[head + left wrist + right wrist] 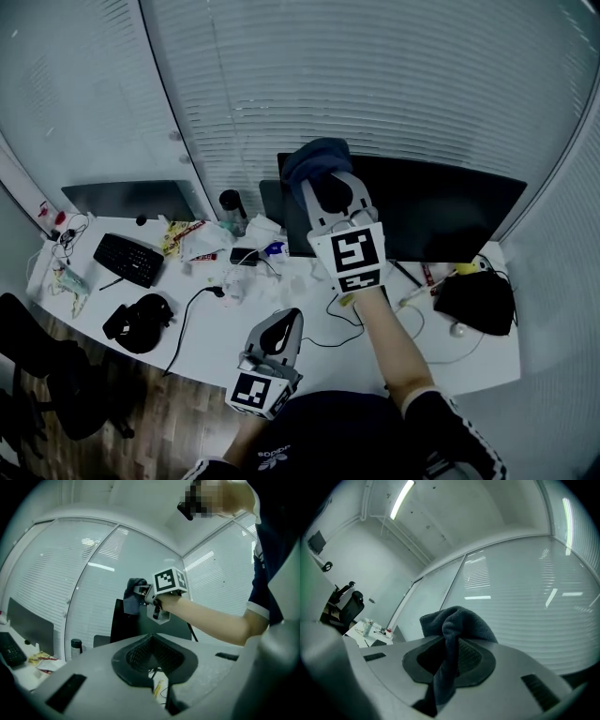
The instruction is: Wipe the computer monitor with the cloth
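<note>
Right hand-held gripper (322,178) raised at frame centre, jaws pinching a fold of dark blue cloth (315,156). Cloth bunched at upper left corner of monitor (450,216), hiding that corner. Contact between cloth and screen hard to judge. Left hand-held gripper (281,330) low at near edge of counter (220,349), jaws pressed together, nothing between. Person's forearm covers part of monitor's lower edge.

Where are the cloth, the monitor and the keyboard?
cloth (317,157), head view, middle of the bunched fabric.
monitor (450,211), head view, bare dark screen.
keyboard (129,260), head view, middle of the keys.
</note>
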{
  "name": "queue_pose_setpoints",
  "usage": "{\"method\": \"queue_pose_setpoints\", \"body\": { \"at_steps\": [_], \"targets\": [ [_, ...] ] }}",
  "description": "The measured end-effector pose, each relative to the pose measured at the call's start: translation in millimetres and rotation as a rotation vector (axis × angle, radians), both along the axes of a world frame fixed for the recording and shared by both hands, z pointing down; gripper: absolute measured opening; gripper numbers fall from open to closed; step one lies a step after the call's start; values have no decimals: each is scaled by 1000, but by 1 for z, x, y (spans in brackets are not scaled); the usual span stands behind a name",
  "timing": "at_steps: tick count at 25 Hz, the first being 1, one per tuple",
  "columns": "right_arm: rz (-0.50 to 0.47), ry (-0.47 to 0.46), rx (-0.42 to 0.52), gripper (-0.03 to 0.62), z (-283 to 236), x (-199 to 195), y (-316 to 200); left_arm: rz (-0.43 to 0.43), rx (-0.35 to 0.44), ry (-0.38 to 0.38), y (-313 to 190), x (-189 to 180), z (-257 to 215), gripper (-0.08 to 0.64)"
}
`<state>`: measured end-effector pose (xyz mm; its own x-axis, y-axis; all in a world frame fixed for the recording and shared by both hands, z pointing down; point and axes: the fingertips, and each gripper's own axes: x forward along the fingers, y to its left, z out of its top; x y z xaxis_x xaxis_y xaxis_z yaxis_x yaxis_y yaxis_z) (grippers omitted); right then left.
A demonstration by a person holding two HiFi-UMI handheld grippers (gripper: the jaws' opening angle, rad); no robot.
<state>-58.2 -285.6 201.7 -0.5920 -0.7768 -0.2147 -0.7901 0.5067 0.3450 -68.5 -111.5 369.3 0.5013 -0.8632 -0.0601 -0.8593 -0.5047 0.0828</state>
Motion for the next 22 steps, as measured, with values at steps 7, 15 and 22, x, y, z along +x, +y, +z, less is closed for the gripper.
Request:
{"method": "queue_pose_setpoints", "body": {
  "at_steps": [7, 15, 22],
  "targets": [
    [13, 92, -49, 47, 25, -35, -44, -53, -40, 25, -6, -22, 10, 5],
    [32, 113, -60, 48, 46, -38, -65, -53, -65, 37, -19, -33, 23, 5],
    [42, 125, -47, 46, 45, -39, -69, -45, -80, 36, -23, -39, 28, 5]
  ]
}}
